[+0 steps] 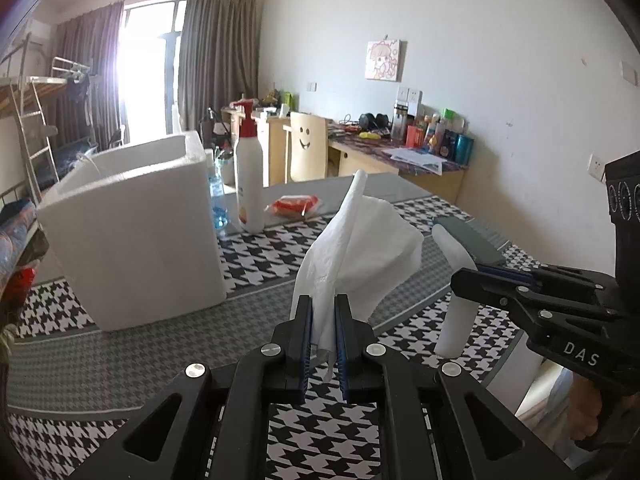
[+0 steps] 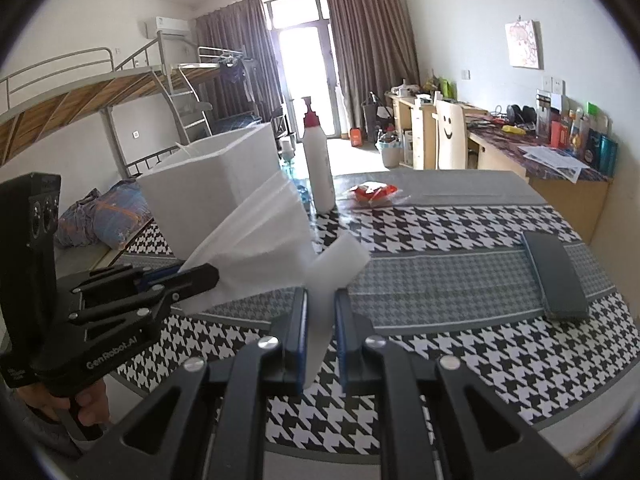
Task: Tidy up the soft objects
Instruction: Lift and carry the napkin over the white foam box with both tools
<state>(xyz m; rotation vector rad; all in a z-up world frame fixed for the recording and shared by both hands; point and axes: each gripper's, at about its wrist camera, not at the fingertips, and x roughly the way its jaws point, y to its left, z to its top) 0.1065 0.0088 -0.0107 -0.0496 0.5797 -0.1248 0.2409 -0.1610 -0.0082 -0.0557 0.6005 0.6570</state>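
My left gripper is shut on a white tissue, which stands up crumpled above the houndstooth tablecloth; it also shows in the right wrist view. My right gripper is shut on a white sponge block, held above the table; the block also shows in the left wrist view at the right. The two grippers are side by side, left of the table's middle. A white foam box, open at the top, stands on the table to the left; it also shows in the right wrist view.
A white pump bottle with red top and a blue-tinted water bottle stand behind the box. A red-and-white packet lies beyond. A dark grey flat case lies at the right. Desks, a chair and bunk beds stand behind.
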